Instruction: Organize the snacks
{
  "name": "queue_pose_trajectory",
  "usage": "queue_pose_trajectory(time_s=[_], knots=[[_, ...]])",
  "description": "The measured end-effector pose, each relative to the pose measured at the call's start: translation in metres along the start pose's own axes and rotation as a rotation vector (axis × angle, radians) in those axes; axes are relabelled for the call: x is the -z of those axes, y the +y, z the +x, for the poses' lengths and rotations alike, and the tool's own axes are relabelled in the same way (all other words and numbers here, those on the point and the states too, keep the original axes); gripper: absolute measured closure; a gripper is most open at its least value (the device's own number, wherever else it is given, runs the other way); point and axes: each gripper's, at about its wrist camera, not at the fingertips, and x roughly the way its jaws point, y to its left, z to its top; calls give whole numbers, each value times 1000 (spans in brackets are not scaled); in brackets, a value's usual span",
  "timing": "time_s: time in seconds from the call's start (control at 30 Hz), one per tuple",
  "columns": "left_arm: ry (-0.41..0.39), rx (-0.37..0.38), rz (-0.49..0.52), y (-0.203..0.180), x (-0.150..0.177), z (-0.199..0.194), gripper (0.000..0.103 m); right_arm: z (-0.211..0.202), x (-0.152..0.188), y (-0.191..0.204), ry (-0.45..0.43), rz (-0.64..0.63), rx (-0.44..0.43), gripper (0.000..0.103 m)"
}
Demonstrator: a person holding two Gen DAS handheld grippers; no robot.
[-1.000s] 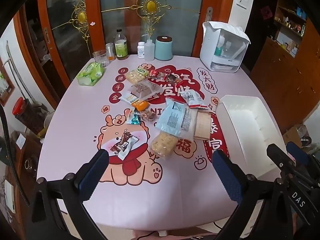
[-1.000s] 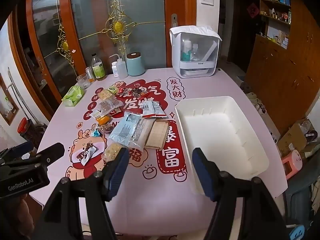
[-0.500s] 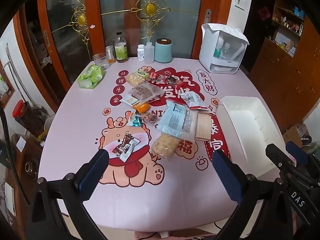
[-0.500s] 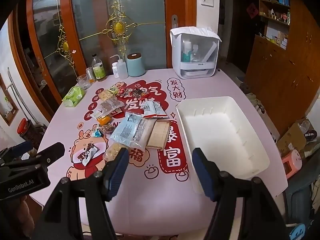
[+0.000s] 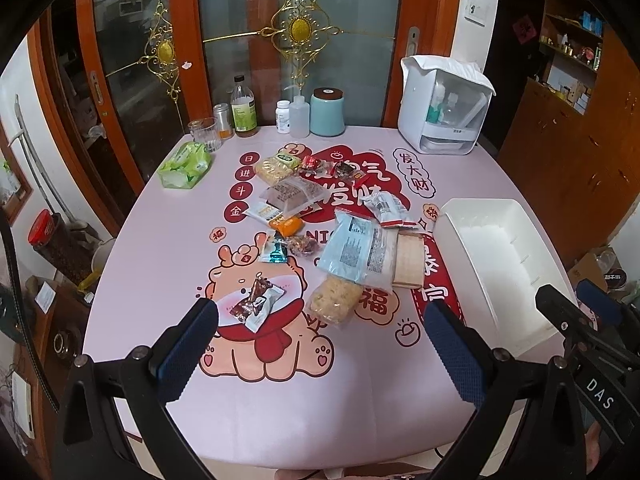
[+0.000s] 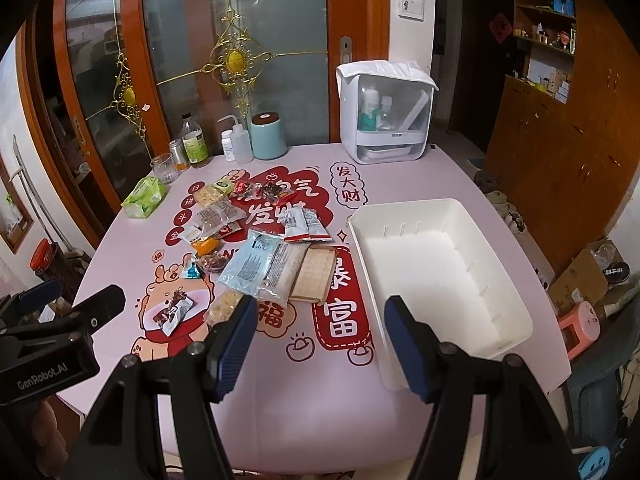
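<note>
Barely any change from a second ago: the snacks sit a touch lower in the left view, and the right view matches the earlier one. The left hand-held gripper [image 5: 320,344] hangs above the near edge of the desk [image 5: 168,240], angled downward, jaws spread wide with nothing between them. The right hand-held gripper [image 6: 320,344] tilts down the same way, jaws apart and empty. The snacks [image 5: 352,248] lie scattered mid-desk, just beside the white bin [image 6: 516,312], none inside it.

Two downward wrist views, shared table [image 5: 168,264]
</note>
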Motion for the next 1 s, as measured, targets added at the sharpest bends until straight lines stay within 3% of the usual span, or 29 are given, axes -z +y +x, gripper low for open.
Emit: queue_pose_trajectory(time_s=[1.0], knots=[[-16,20,58,-8,7,-5,1,9,4,6,43,7,-23,37]])
